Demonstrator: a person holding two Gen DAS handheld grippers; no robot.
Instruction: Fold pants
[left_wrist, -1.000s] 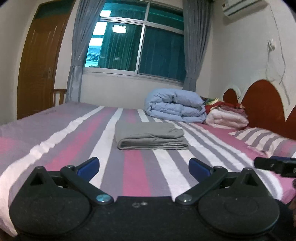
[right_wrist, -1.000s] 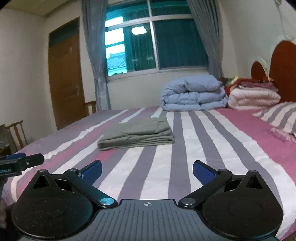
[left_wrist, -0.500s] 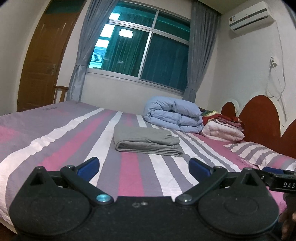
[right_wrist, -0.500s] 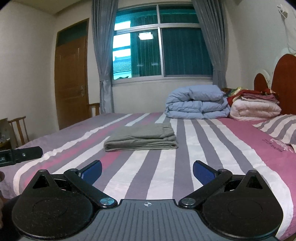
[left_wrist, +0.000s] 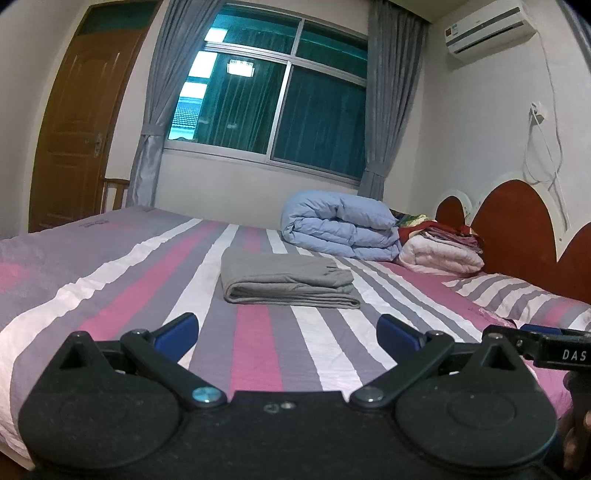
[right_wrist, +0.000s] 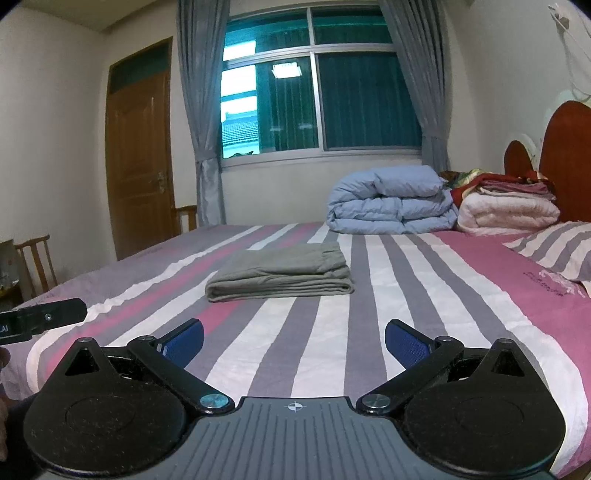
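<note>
The grey pants lie folded into a flat rectangular stack on the striped bed; they also show in the right wrist view. My left gripper is open and empty, held well back from the pants near the bed's front edge. My right gripper is open and empty too, also well short of the pants. The right gripper's side shows at the right edge of the left wrist view, and the left gripper's side at the left edge of the right wrist view.
A folded blue duvet and a pile of pink and red blankets sit at the bed's far side by the red headboard. A striped pillow lies to the right. A wooden chair and door stand to the left.
Both grippers have drawn back and tilted upward, so the pants look farther off and more of the window and wall shows. Both stayed open. The pants have not moved.
</note>
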